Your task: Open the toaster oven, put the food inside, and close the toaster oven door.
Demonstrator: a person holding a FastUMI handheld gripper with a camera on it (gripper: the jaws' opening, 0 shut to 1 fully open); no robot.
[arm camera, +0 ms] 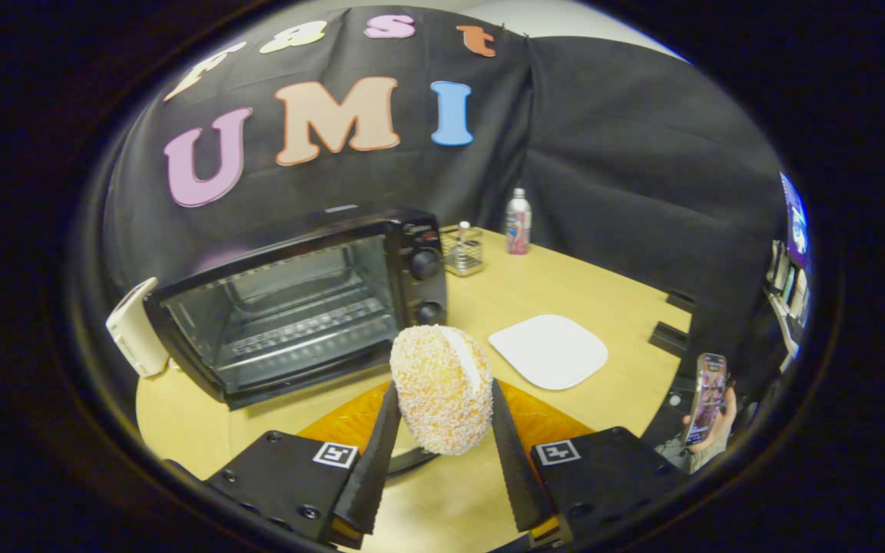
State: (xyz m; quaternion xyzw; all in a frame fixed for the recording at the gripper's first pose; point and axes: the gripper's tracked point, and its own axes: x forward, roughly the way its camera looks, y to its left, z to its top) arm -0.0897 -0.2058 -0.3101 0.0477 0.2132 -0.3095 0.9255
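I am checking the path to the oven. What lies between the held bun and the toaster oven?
Only bare table lies between the bun, clamped in the gripper, and the toaster oven, in the gripper view.

Tongs (442, 430) around bun (442, 388) — oven (296, 307) ahead

The gripper (442, 430) holds a bun (442, 388) between both fingers, above the table (604, 299). Beyond it to the left stands the toaster oven (300, 303) (door closed); a plate (548, 350) lies to the right, a wire basket (463, 250) and a bottle (518, 221) farther back.
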